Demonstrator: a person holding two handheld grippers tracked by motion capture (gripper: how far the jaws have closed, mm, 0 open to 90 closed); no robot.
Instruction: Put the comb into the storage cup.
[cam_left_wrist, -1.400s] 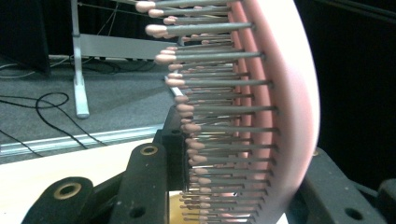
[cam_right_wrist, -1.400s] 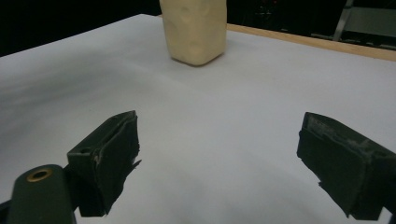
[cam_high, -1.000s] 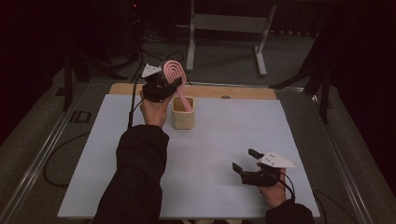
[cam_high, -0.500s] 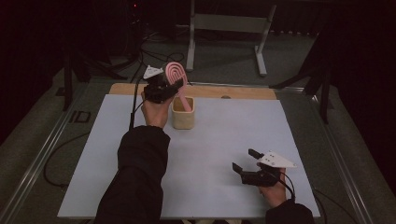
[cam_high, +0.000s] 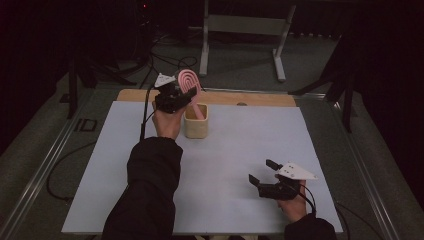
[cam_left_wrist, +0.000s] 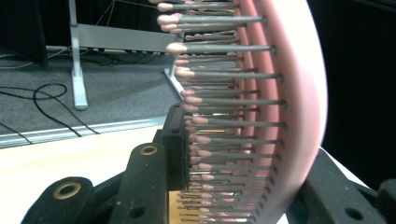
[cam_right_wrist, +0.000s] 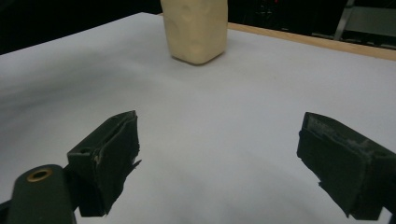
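A pink hairbrush (cam_high: 189, 80) with metal bristles stands tilted, its handle down inside a cream cup (cam_high: 196, 127) at the far middle of the white table mat (cam_high: 240, 150). My left gripper (cam_high: 184, 95) is shut on the brush head just above the cup. In the left gripper view the bristles and pink back of the brush (cam_left_wrist: 289, 93) sit between the black jaws of the left gripper (cam_left_wrist: 247, 177). My right gripper (cam_high: 261, 171) rests low near the front right of the mat, open and with nothing in it. The right gripper view has the right gripper (cam_right_wrist: 219, 158) pointed toward the cup (cam_right_wrist: 196, 28).
A wooden strip (cam_high: 250, 98) runs along the mat's far edge. Behind the table stands a metal frame (cam_high: 240, 25), with cables (cam_high: 165, 55) on the dark floor. Metal rails (cam_high: 45, 165) flank the table on the left.
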